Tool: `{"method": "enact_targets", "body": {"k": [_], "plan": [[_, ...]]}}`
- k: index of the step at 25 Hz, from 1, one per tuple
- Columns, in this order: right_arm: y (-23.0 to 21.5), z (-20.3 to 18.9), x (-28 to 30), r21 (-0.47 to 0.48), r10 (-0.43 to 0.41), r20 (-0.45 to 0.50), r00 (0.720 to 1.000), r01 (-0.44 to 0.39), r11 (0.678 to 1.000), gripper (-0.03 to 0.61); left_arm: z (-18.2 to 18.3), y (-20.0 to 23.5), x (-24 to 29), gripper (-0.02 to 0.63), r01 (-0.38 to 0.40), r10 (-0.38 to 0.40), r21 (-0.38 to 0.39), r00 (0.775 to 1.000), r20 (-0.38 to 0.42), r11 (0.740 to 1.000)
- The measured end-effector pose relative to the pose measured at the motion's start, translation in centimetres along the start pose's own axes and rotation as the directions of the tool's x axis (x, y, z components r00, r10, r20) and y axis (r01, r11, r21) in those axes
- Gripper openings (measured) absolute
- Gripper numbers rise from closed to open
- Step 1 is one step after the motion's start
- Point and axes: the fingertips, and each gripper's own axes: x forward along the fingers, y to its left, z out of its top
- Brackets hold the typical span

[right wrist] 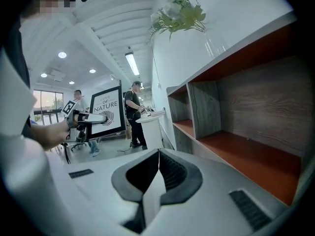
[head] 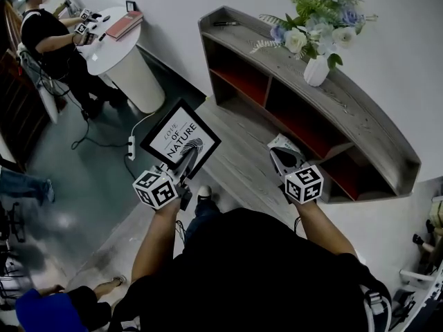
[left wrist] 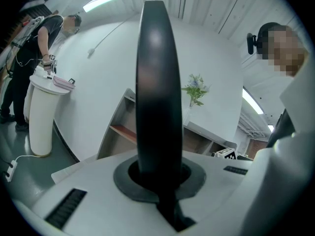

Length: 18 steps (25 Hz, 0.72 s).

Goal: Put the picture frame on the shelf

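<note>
The frame [head: 181,141] is being held in the left gripper [head: 185,163], left of the shelf [head: 374,133]. The right gripper [head: 280,151] is being held between frame and shelf, before its open compartments. A vase [head: 316,70] is being borne on the shelf top, a pen [head: 226,23] at its far end. Far left, a book [head: 124,25] is being borne on a table [head: 114,50]

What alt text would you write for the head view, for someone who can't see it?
The left gripper holds a black picture frame with a white Nature print by its near edge. The right gripper is shut and empty beside it, facing a curved grey shelf with red-lined compartments and a white vase of flowers on top.
</note>
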Motion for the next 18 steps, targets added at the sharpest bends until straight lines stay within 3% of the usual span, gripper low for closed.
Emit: {"method": "enact_targets", "body": {"k": [18], "plan": [[0.2,1.3,2.7,-0.008,-0.032,-0.002,0.999,0.032,0.999,0.014,2.0,3.6,2.1,0.028,0.04,-0.04,0.005,0.999,-0.004,0.999]]}}
